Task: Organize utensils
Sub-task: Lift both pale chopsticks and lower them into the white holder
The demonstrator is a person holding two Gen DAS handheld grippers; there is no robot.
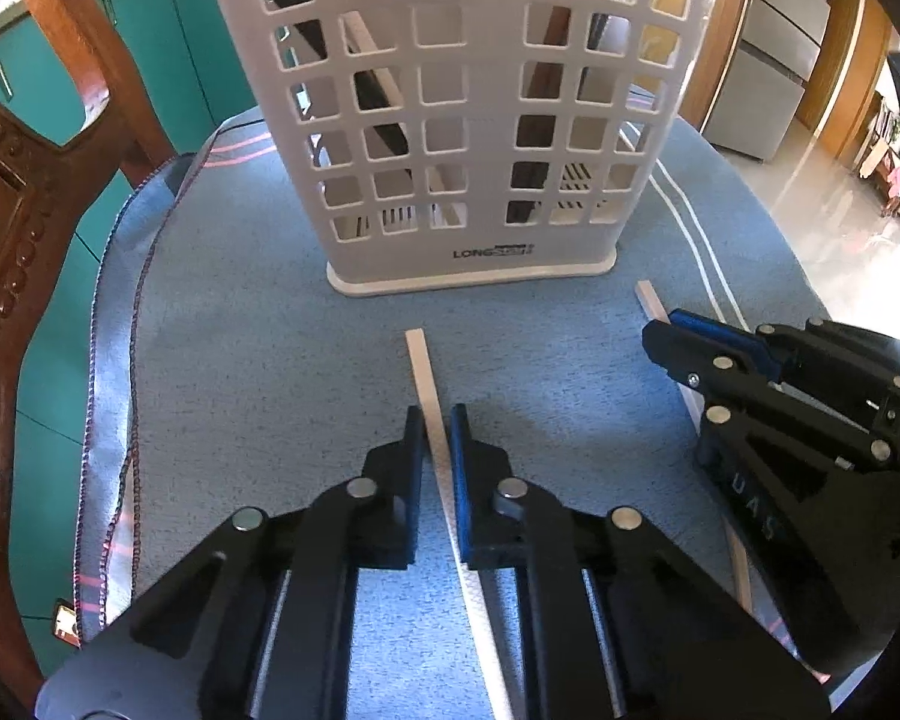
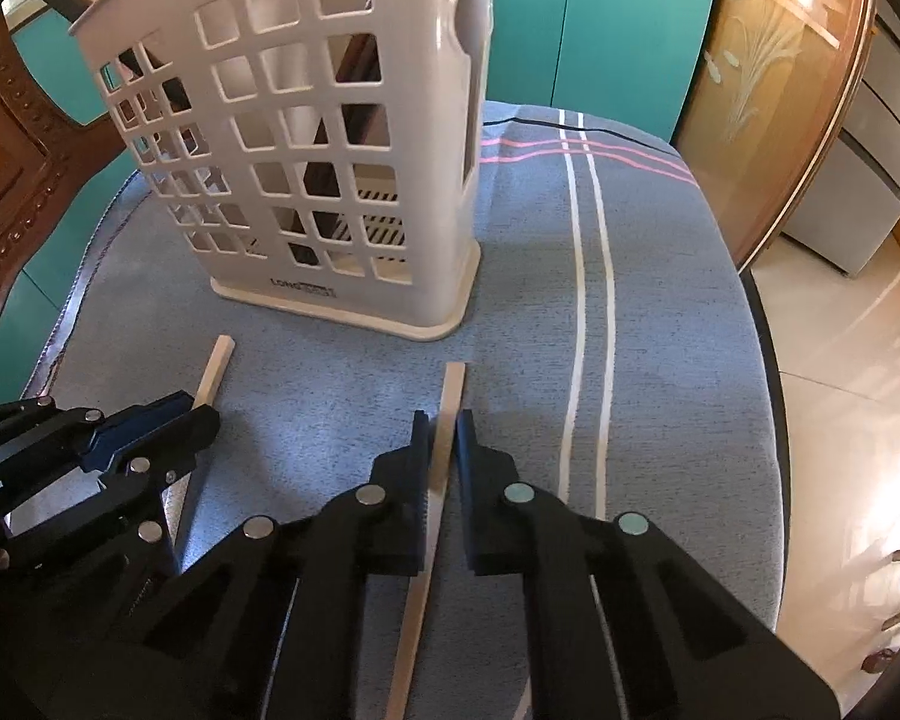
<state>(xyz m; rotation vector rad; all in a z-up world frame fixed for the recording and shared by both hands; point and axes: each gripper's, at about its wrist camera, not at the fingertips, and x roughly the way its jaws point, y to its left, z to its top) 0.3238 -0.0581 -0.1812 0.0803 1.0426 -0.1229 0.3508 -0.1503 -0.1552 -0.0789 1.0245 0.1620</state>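
Two pale wooden chopsticks lie on the blue cloth in front of a white perforated utensil holder (image 1: 462,120) (image 2: 306,168), which stands upright with dark utensils inside. My left gripper (image 1: 437,420) is shut on one chopstick (image 1: 420,360), whose tip juts out toward the holder. My right gripper (image 2: 444,420) is shut on the other chopstick (image 2: 453,387), which also points at the holder. Each wrist view shows the neighbouring gripper from the side: the right gripper (image 1: 660,339) with its chopstick (image 1: 648,297), and the left gripper (image 2: 204,414) with its chopstick (image 2: 219,363).
The blue cloth (image 1: 240,360) with white and pink stripes (image 2: 588,276) covers a rounded table. A carved wooden chair (image 1: 24,210) stands at the left, with teal cabinets (image 2: 600,30) behind. The table edge (image 2: 774,396) drops to a shiny floor on the right.
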